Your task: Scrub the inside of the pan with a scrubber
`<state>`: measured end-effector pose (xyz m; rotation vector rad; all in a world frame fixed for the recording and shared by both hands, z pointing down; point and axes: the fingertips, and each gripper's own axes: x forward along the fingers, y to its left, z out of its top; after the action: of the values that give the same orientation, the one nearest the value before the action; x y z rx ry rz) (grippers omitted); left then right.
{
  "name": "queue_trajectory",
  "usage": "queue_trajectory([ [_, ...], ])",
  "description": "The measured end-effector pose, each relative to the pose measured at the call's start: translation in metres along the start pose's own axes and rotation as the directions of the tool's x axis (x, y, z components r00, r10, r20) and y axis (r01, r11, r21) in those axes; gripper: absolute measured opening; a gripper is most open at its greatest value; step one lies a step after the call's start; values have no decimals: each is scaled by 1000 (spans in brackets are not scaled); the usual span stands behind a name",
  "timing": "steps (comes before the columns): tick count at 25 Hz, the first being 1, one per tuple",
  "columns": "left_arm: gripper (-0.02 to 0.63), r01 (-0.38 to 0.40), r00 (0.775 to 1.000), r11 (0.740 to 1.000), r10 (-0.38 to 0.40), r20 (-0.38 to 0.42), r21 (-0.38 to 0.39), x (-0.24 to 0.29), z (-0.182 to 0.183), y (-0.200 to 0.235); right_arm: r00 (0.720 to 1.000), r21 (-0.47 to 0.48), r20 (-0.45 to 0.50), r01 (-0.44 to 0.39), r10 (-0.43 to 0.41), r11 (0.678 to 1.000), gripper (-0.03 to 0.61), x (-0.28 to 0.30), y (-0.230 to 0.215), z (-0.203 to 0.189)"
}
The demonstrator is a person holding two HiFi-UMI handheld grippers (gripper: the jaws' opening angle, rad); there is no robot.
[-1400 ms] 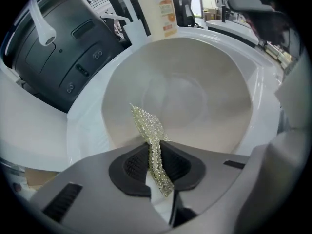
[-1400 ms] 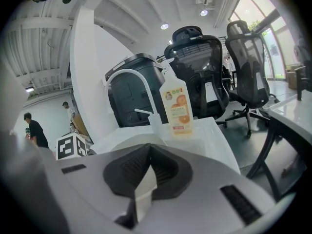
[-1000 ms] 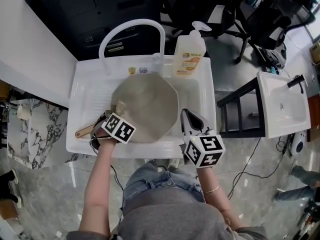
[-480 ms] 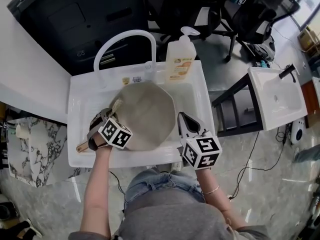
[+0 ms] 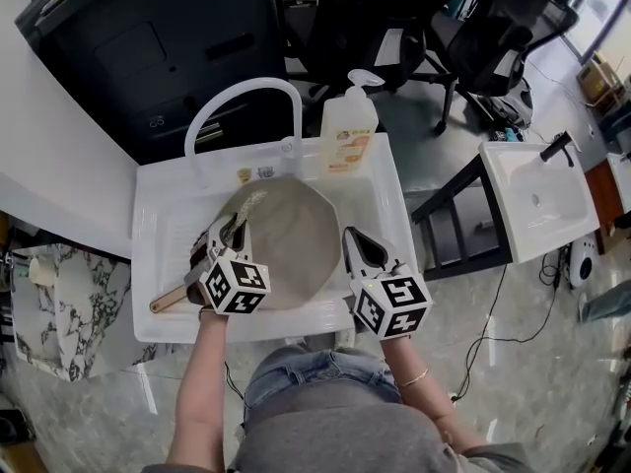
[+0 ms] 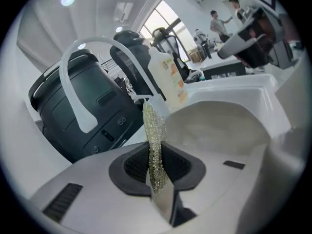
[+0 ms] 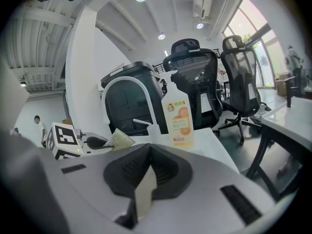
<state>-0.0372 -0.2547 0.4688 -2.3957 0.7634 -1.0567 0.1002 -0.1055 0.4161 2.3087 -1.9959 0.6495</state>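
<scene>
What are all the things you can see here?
Sink: one, white, in the middle.
Tap: one, white, arched over the sink's back edge.
Pan: one, grey, in the sink basin, with its wooden handle pointing left.
Soap bottle: one, pale yellow with an orange label, on the sink's back edge.
Scrubber: one, yellow-green, above the pan's left side.
Cabinet: one, black, behind the sink.
Chairs: two, black, behind the sink on the right.
Second sink: one, white, far right.
Left gripper: one, grey, shut on the scrubber.
Right gripper: one, grey, shut and empty, right of the pan.
</scene>
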Motion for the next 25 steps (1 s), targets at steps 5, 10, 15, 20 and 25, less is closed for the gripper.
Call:
queue_trajectory([
  [5,67,16,994,995,-5,106,-98,-17,32,-11,999,-8,21,-37,37,999,11,-2,6,7],
  [10,67,74,979,967,-23,203,-244,-36,61,-19,995,-29,58,-77,78,997,11,-8,10,18],
  [15,67,156,958,902,-39,283,-402,-53,81,-20,990,-52,78,-114,118,992,11,-14,14,23],
  [20,67,199,937,849,-19,348,-489,-70,95,-23,984,-77,99,-140,147,987,11,-24,13,28],
  [25,67,224,919,819,3,394,-528,-87,105,-32,977,-111,110,-168,181,979,11,-35,14,31],
])
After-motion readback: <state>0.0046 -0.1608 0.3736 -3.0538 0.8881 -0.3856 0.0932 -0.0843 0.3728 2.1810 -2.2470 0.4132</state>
